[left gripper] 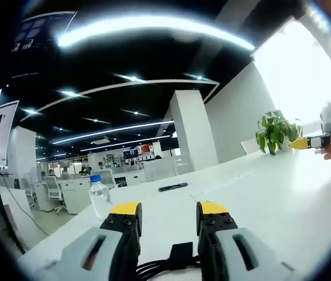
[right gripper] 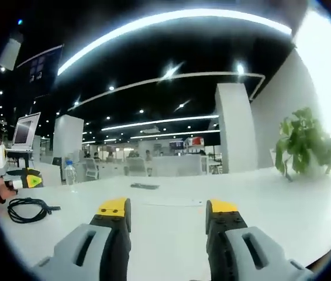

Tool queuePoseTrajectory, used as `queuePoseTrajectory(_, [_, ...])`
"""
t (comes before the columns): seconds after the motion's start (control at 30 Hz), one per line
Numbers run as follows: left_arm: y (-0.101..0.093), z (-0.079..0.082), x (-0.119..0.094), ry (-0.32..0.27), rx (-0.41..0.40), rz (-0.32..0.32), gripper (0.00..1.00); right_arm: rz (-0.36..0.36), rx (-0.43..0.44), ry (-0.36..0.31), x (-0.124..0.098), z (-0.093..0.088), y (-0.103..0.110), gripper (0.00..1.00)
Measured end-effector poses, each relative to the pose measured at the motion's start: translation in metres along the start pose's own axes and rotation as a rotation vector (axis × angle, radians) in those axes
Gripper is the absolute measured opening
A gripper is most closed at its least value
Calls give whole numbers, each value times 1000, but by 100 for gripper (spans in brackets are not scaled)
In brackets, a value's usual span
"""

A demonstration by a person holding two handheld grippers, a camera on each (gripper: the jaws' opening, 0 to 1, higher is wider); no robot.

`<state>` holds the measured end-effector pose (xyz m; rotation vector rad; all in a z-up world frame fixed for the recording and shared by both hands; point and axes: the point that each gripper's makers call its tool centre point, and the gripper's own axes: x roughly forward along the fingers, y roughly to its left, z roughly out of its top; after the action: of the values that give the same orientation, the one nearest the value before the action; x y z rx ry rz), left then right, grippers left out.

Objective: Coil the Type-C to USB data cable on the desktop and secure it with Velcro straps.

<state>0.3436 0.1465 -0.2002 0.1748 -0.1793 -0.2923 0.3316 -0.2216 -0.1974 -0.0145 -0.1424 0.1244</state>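
Cable (right gripper: 28, 209) sits loosely coiled just under the left gripper (left gripper: 168, 212), both grippers wide open. Strap looks on already, hard to tell; right gripper (right gripper: 167, 211) should steady it.

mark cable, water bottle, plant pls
black cable (right gripper: 25, 209), right gripper view, on the coil's near loop.
water bottle (left gripper: 99, 196), left gripper view, on its clear body below the blue cap.
potted plant (right gripper: 303, 140), right gripper view, on the middle of the leaves.
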Motion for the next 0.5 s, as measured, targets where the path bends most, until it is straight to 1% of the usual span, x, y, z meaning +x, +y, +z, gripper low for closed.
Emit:
queuePoseTrajectory(0.2, [2,1,-1,-2,-1,5,38,31,-51,15,1,-6,12,54])
queuePoseTrajectory(0.3, [1,1,-1,-2,3,2,38,44,-43,25,1,-9,14,55])
queuePoseTrajectory(0.5, [-2,-1,-1,3,2,-6,38,40,-49,22,1,-8,13,55])
